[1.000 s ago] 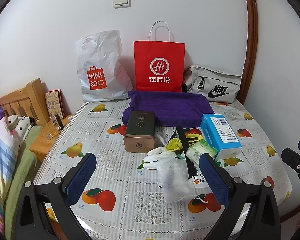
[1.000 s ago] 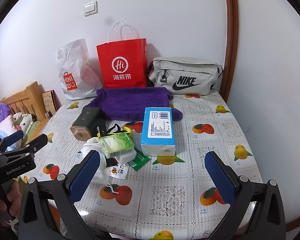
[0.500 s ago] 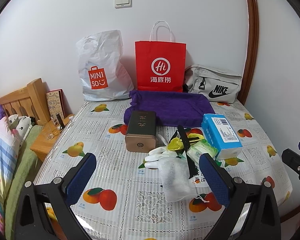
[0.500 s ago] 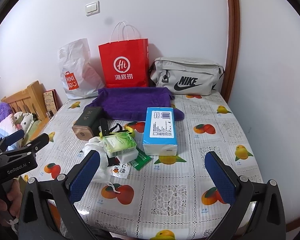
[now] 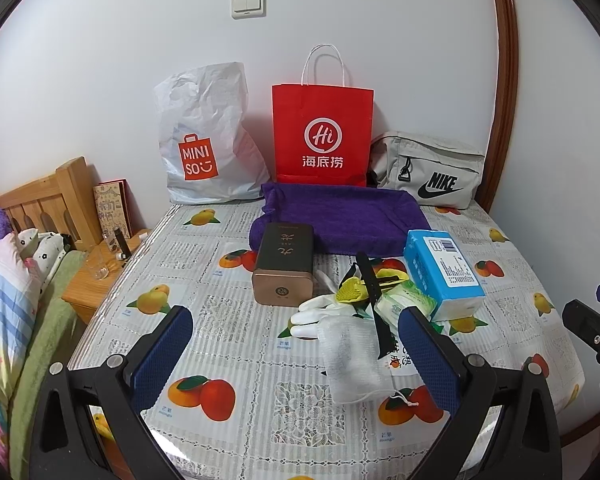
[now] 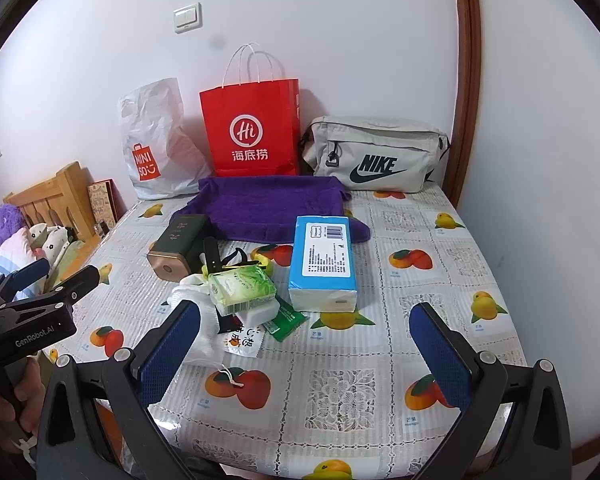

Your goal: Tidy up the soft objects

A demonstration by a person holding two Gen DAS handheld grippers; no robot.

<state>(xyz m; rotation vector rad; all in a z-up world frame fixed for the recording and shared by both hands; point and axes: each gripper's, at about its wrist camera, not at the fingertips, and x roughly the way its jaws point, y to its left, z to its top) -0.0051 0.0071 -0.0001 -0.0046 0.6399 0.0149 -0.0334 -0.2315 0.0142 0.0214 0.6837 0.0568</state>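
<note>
A purple towel (image 5: 340, 212) lies at the back of the table. In front of it lie a white glove (image 5: 320, 312), a white mesh pouch (image 5: 354, 364), a yellow sponge (image 5: 350, 290), a green tissue pack (image 6: 240, 288) and a blue tissue pack (image 5: 444, 272). My left gripper (image 5: 296, 354) is open and empty, held above the table's near edge, with the pouch between its fingers in the view. My right gripper (image 6: 304, 350) is open and empty, near the front edge, right of the pile.
A dark tin box (image 5: 284, 260) and a black strap (image 5: 374, 300) lie among the soft things. A Miniso bag (image 5: 204, 140), a red paper bag (image 5: 322, 132) and a grey Nike bag (image 5: 432, 172) stand against the wall. A bed (image 5: 4, 280) and nightstand (image 5: 96, 276) are at the left.
Both views have shifted very slightly; the objects on the table have not moved. Both grippers stay open.
</note>
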